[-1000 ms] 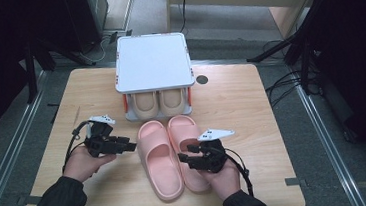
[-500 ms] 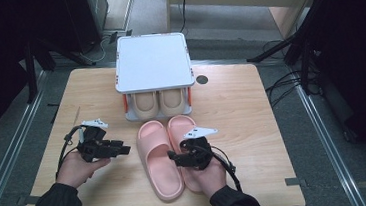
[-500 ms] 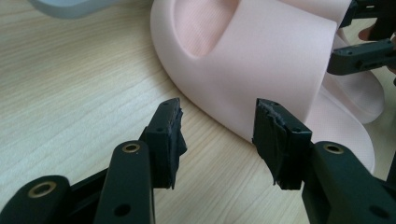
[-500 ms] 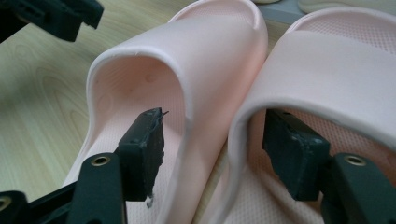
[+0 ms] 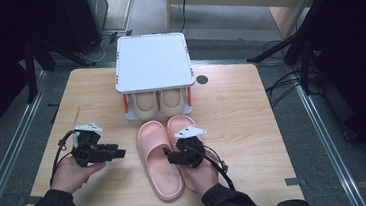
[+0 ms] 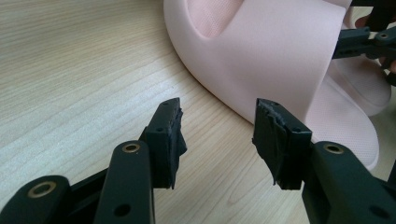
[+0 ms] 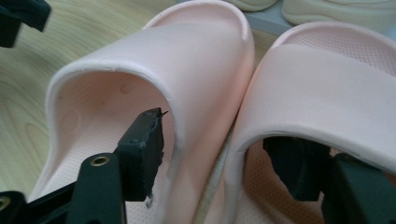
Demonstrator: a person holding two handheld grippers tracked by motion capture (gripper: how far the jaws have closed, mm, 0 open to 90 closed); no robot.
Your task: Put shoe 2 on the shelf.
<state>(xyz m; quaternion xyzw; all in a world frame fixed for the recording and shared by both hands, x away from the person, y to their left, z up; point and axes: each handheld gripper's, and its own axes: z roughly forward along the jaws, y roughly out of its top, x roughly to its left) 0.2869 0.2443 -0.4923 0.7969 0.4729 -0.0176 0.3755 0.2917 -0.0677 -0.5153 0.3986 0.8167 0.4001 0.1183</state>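
Observation:
Two pink slippers lie side by side at the table's middle: the left one (image 5: 158,173) (image 7: 187,60) and the right one (image 5: 179,123) (image 7: 327,70). My right gripper (image 5: 168,157) (image 7: 217,140) stands open across their touching inner edges, one jaw under each strap. My left gripper (image 5: 121,152) (image 6: 219,116) is open and empty just left of the left slipper (image 6: 271,51), pointing at its strap from the outside without touching it.
A small shoe rack with a white top (image 5: 152,60) stands behind the slippers, with a beige pair (image 5: 160,101) on its lower shelf. A dark round hole (image 5: 201,79) lies to its right. Bare wood (image 5: 273,125) spreads right of the slippers.
My right gripper has moved left over the right slipper, its jaws now under the two straps. My left gripper has drifted a little nearer to me, towards the left slipper.

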